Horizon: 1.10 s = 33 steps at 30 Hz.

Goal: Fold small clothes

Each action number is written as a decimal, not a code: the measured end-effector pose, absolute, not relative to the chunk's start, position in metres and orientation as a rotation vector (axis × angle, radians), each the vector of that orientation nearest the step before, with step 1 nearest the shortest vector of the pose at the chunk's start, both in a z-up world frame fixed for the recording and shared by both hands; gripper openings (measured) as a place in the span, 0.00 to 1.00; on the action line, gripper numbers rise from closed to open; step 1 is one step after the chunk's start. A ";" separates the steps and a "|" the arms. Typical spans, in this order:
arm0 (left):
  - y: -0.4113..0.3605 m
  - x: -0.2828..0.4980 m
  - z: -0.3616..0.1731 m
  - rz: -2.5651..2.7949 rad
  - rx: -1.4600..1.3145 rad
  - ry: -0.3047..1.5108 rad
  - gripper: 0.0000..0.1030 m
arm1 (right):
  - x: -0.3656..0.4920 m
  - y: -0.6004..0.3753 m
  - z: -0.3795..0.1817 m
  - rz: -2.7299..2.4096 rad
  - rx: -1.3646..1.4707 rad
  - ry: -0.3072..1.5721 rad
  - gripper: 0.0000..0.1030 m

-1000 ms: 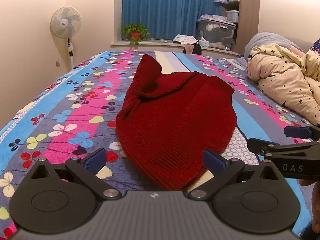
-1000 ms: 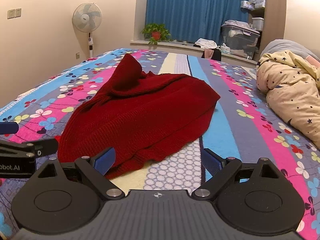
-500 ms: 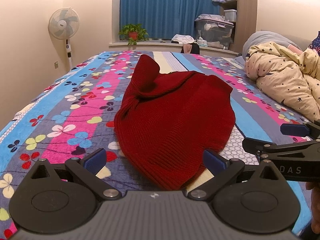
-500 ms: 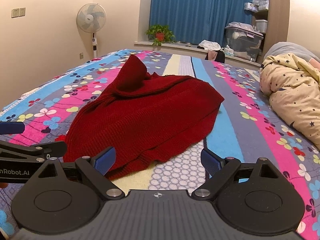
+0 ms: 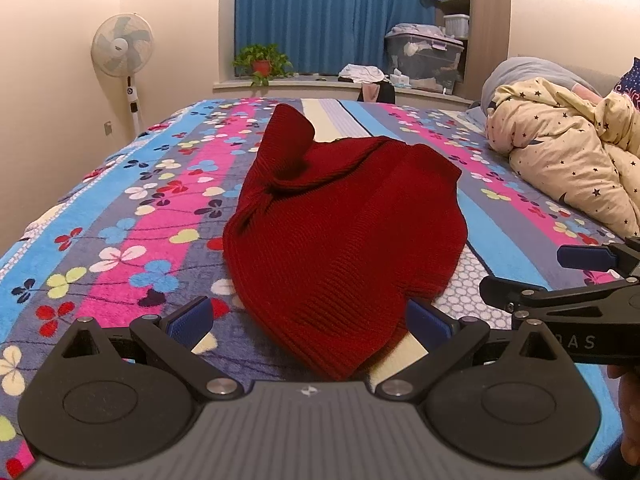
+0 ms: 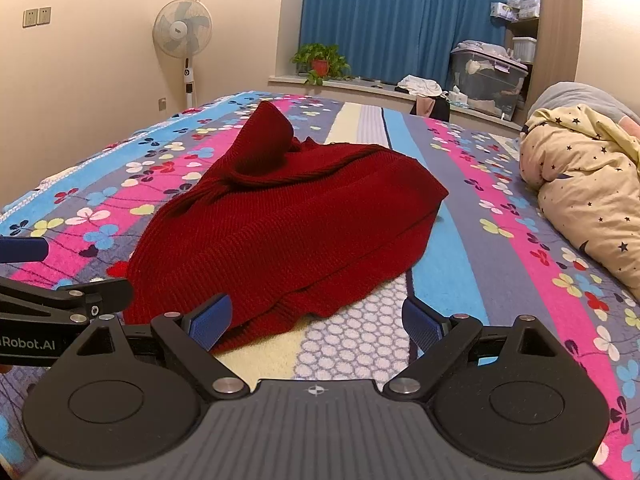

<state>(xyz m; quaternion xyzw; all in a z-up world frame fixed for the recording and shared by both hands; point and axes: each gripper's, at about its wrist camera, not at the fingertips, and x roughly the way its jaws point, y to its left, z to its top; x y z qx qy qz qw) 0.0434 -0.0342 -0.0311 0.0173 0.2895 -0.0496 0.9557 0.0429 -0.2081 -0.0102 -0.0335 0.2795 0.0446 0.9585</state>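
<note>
Both grippers nudged forward; one red sweater [image 5: 344, 240], jaws spread.

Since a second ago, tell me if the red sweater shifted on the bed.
No. The red sweater covers the same stripes of the bedspread, and its peak keeps its offset from the fan.

Ribbed knit sweater [image 5: 344, 240] (matt, red)
</note>
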 end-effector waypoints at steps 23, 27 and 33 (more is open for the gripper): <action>-0.036 0.043 -0.030 -0.116 0.027 0.597 0.99 | 0.046 -0.207 -0.010 0.087 -0.052 0.584 0.90; -0.035 0.043 -0.030 -0.115 0.027 0.597 0.99 | 0.046 -0.207 -0.009 0.084 -0.058 0.583 0.90; -0.035 0.043 -0.030 -0.115 0.027 0.597 0.99 | 0.046 -0.206 -0.008 0.082 -0.063 0.581 0.90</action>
